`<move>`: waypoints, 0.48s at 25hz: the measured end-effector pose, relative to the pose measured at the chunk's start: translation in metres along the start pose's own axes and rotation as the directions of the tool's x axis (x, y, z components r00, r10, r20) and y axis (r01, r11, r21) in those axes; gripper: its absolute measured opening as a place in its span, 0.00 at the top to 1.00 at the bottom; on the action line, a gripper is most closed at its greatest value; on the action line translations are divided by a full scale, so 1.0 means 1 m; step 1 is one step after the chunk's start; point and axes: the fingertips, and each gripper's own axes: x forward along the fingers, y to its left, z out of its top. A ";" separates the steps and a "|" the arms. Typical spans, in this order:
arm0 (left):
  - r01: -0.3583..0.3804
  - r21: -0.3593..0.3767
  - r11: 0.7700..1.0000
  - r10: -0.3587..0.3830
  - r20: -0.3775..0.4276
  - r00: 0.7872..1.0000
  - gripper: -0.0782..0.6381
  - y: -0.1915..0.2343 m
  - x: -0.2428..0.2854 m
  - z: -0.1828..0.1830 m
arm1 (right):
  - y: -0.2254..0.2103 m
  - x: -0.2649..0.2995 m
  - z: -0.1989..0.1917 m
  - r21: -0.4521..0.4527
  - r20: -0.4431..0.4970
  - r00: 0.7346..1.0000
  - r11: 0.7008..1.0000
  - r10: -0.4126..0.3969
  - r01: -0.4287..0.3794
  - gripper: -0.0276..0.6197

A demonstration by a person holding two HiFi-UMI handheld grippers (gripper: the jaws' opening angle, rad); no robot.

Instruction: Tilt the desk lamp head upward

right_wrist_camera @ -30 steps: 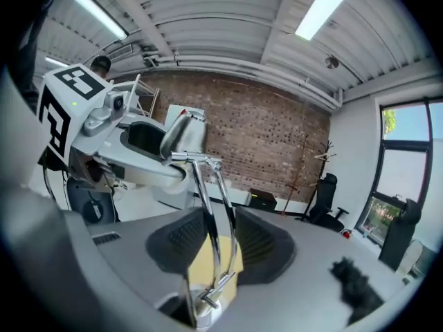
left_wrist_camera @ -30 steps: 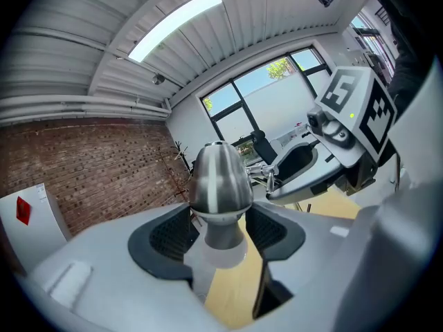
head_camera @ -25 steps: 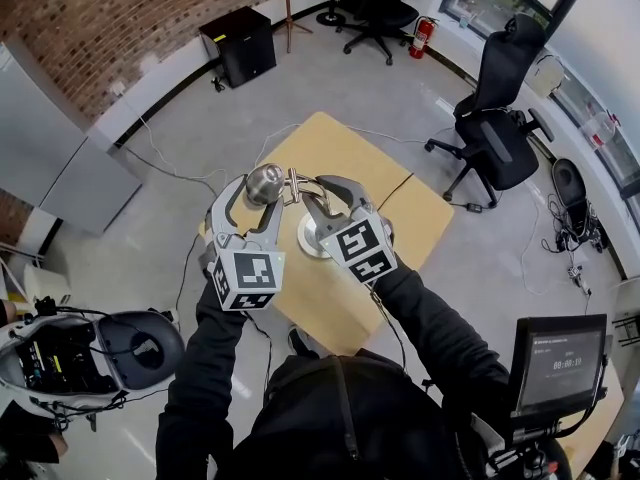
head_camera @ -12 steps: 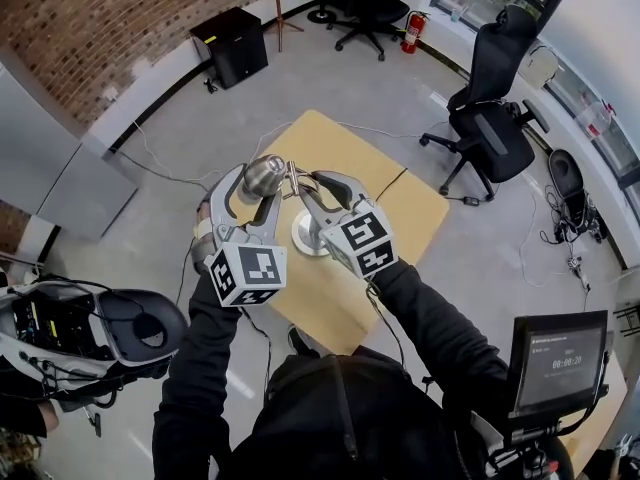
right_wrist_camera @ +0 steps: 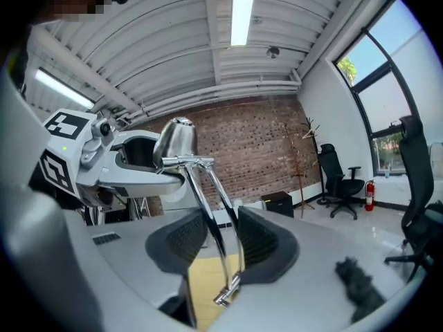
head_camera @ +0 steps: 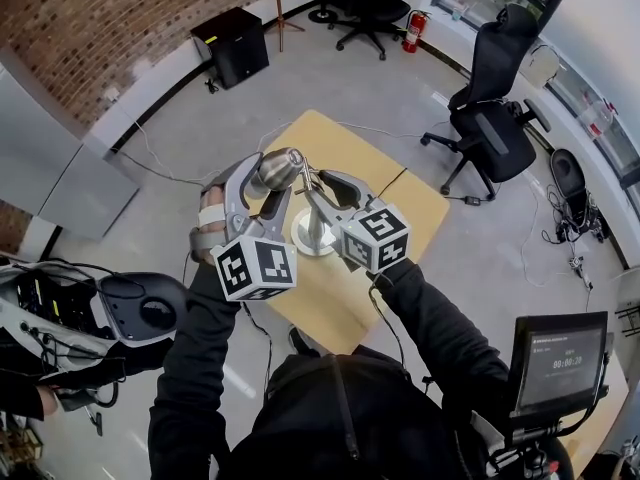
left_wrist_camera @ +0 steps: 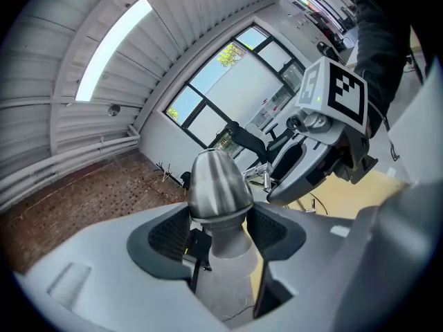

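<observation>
A chrome desk lamp stands on a small wooden table [head_camera: 410, 213], its round base [head_camera: 303, 238] near the middle. My left gripper [head_camera: 268, 180] is shut on the cone-shaped lamp head [head_camera: 278, 171]. In the left gripper view the head [left_wrist_camera: 216, 182] sits pinched at its neck between both pads of the left gripper [left_wrist_camera: 218, 228]. My right gripper [head_camera: 320, 196] is shut on the lamp arm [head_camera: 316, 211] just below the head. The right gripper view shows the two thin chrome rods of the arm [right_wrist_camera: 216, 216] running up between the pads of the right gripper [right_wrist_camera: 221, 237] to the head [right_wrist_camera: 174, 140].
A black cord [head_camera: 392, 181] crosses the table top. Office chairs [head_camera: 492, 118] stand on the grey floor to the right and at the back. A black cabinet [head_camera: 232, 43] sits by the brick wall. A monitor [head_camera: 556, 353] is at lower right.
Both grippers have rolled and shifted slightly right. The lamp head has tipped with the left gripper, so it now shows as a longer cone rather than a round dome.
</observation>
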 end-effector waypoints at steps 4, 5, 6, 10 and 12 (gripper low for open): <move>0.021 0.048 0.999 -0.021 0.005 1.000 0.52 0.007 0.005 0.008 | -0.005 0.002 0.006 0.111 0.046 0.999 0.993 0.022 -0.027 0.76; 0.024 0.058 0.998 -0.025 0.006 1.000 0.52 0.008 0.006 0.010 | -0.006 0.002 0.007 0.129 0.056 0.998 0.991 0.024 -0.031 0.75; 0.027 0.070 0.997 -0.027 0.008 1.000 0.52 0.009 0.007 0.011 | -0.007 0.003 0.007 0.144 0.064 0.998 0.989 0.025 -0.034 0.75; 0.039 0.129 0.991 -0.042 0.022 0.999 0.52 0.017 0.013 0.016 | -0.009 0.011 0.011 0.195 0.082 0.996 0.980 0.025 -0.041 0.75; 0.048 0.158 0.986 -0.053 0.029 0.998 0.52 0.021 0.016 0.018 | -0.010 0.016 0.013 0.216 0.090 0.996 0.976 0.022 -0.041 0.75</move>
